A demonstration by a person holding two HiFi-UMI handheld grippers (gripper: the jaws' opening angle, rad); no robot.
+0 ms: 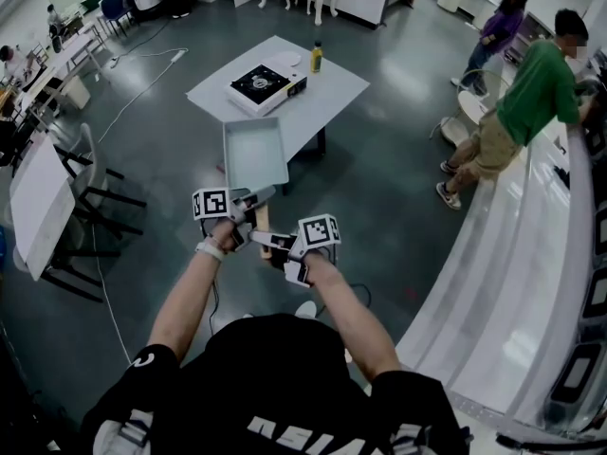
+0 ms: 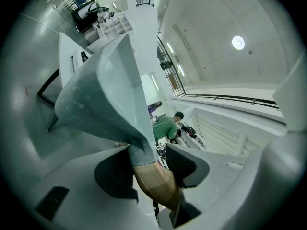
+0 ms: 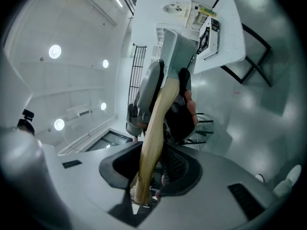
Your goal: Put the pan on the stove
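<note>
A square grey pan (image 1: 254, 154) with a wooden handle (image 1: 262, 218) hangs in the air in front of me, short of the white table (image 1: 332, 98). The stove (image 1: 266, 85), a flat black-topped cooker, sits on that table. My left gripper (image 1: 248, 200) is shut on the handle close to the pan. My right gripper (image 1: 277, 243) is shut on the handle's near end. In the left gripper view the pan (image 2: 103, 87) rises from the handle (image 2: 156, 186) between the pads of the left gripper (image 2: 149, 169). In the right gripper view the handle (image 3: 153, 128) runs through the right gripper (image 3: 148, 171) up to the pan (image 3: 180, 51).
A yellow-capped bottle (image 1: 316, 58) and a white plate (image 1: 285, 61) stand beside the stove. Chairs (image 1: 90, 183) and a white table (image 1: 40, 202) are at the left. Two people (image 1: 526, 93) stand by a long white counter (image 1: 512, 273) at the right.
</note>
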